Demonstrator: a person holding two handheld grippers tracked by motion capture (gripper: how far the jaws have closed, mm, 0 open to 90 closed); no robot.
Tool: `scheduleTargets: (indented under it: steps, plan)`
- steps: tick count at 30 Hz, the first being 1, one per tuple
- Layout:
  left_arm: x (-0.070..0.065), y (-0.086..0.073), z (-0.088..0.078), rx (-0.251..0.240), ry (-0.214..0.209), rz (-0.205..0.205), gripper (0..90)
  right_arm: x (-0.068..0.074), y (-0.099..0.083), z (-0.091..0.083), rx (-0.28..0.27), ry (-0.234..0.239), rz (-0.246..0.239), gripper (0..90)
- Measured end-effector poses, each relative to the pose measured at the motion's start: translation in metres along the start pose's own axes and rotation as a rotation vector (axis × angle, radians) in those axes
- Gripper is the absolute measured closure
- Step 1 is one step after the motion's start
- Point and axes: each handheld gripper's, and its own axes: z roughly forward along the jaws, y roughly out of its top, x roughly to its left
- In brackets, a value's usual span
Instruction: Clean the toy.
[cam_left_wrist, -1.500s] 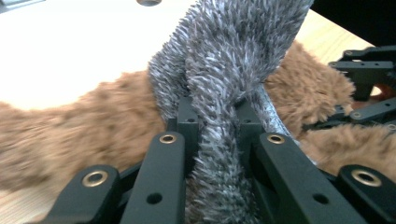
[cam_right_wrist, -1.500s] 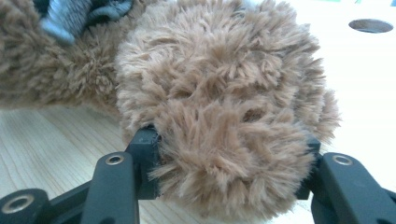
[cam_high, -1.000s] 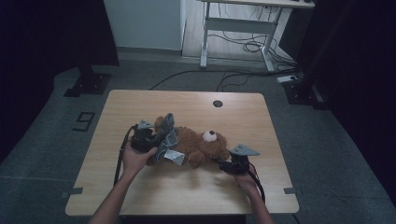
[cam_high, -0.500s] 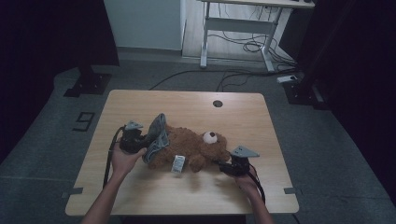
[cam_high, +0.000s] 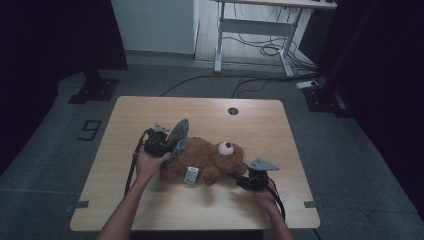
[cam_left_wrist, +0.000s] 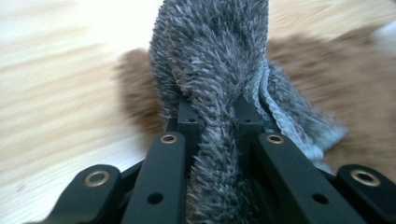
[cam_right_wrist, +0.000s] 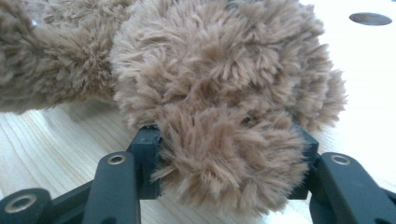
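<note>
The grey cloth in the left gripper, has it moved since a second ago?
Yes. The grey cloth has been pulled off the teddy bear toward the table's left edge, and is lifted, pinched in the left gripper.

Two bare forearms without sleeves, left gripper (cam_high: 167, 145) and right gripper (cam_high: 239, 178) black, each topped by a grey three-cornered plate, black cables trailing back, flat black jaw links with brass-ringed rivets and small screw holes

Brown teddy bear (cam_high: 207, 159): shaggy plush. Grey cloth (cam_left_wrist: 219, 70) at its nine o'clock: fuzzy pile, ribbed hem. Table (cam_high: 150, 112): smooth matt pale wood. Gripper jaws: matt black plastic, brass-coloured rivets.
</note>
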Motion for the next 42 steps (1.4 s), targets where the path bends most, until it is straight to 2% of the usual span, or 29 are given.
scheduleTargets:
  steps: [1, 5, 8, 11, 16, 19, 21, 23, 25, 27, 29, 32, 35, 39, 42]
  plan:
    - [0.005, -0.005, 0.001, 0.006, 0.010, -0.008, 78.1, 0.000, 0.000, 0.000, 0.002, 0.001, 0.000, 46.1]
    - [0.010, -0.022, 0.004, 0.059, 0.053, 0.028, 78.2, 0.001, -0.001, -0.001, 0.009, 0.001, -0.005, 46.2]
    - [0.019, -0.036, 0.007, 0.096, 0.042, 0.008, 78.2, 0.001, -0.002, -0.001, 0.013, 0.002, -0.006, 46.2]
    - [0.025, -0.040, -0.001, 0.072, 0.022, -0.021, 78.1, 0.001, -0.003, -0.002, 0.017, 0.001, -0.007, 46.2]
    - [0.019, -0.018, -0.032, -0.047, -0.022, -0.011, 78.0, 0.001, -0.002, -0.002, 0.018, 0.001, -0.006, 46.2]
    - [0.007, 0.001, -0.042, -0.096, -0.054, 0.015, 77.8, 0.001, -0.002, -0.002, 0.017, -0.001, -0.007, 46.2]
    - [-0.003, 0.012, -0.042, -0.119, -0.088, 0.022, 77.8, 0.001, -0.002, -0.002, 0.019, -0.001, -0.009, 46.2]
    - [-0.014, 0.022, -0.038, -0.128, -0.101, 0.037, 77.8, 0.001, -0.002, -0.002, 0.017, -0.001, -0.008, 46.2]
    - [-0.023, 0.030, -0.028, -0.117, -0.115, 0.045, 77.8, 0.001, -0.002, -0.002, 0.016, 0.001, -0.008, 46.2]
    - [-0.030, 0.031, -0.015, -0.079, -0.111, 0.051, 77.8, 0.001, -0.002, -0.002, 0.018, 0.003, -0.007, 46.2]
    - [-0.032, 0.028, -0.005, -0.049, -0.084, 0.048, 77.8, 0.000, -0.002, -0.002, 0.019, 0.002, -0.010, 46.2]
    - [-0.024, 0.018, 0.000, -0.041, -0.072, 0.009, 77.9, 0.001, -0.002, -0.002, 0.017, -0.001, -0.009, 46.2]
    - [-0.015, 0.005, 0.002, -0.021, -0.053, -0.009, 78.0, 0.003, -0.002, -0.001, 0.017, -0.005, -0.016, 46.2]
    - [-0.008, -0.013, 0.006, 0.004, -0.031, -0.005, 78.1, 0.004, -0.001, -0.001, 0.021, -0.008, -0.019, 46.2]
    - [-0.006, -0.029, 0.010, 0.000, -0.033, -0.019, 78.2, 0.004, -0.001, -0.001, 0.021, -0.007, -0.019, 46.2]
